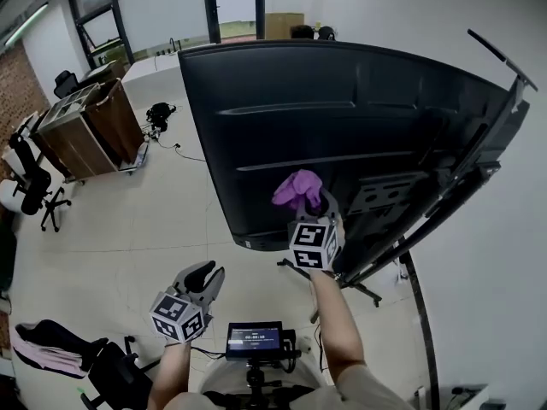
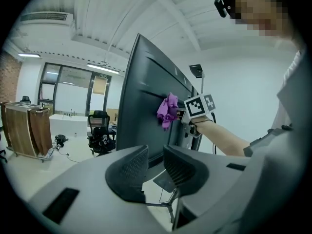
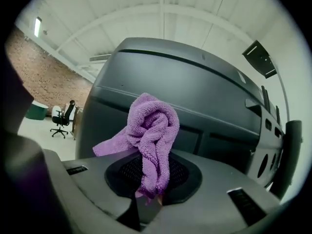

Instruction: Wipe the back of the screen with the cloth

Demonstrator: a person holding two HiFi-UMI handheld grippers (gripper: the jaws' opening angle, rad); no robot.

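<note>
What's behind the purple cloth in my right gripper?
Behind the cloth is the screen's dark back panel, with horizontal ridges running across it. The patch directly behind the bunched cloth is covered, so contact cannot be confirmed.

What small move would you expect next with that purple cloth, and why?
Probably sweep the right gripper sideways along the screen's back. Its jaws are shut on the purple cloth, which sits at the screen's lower part; the left gripper hangs apart, open, empty.
</note>
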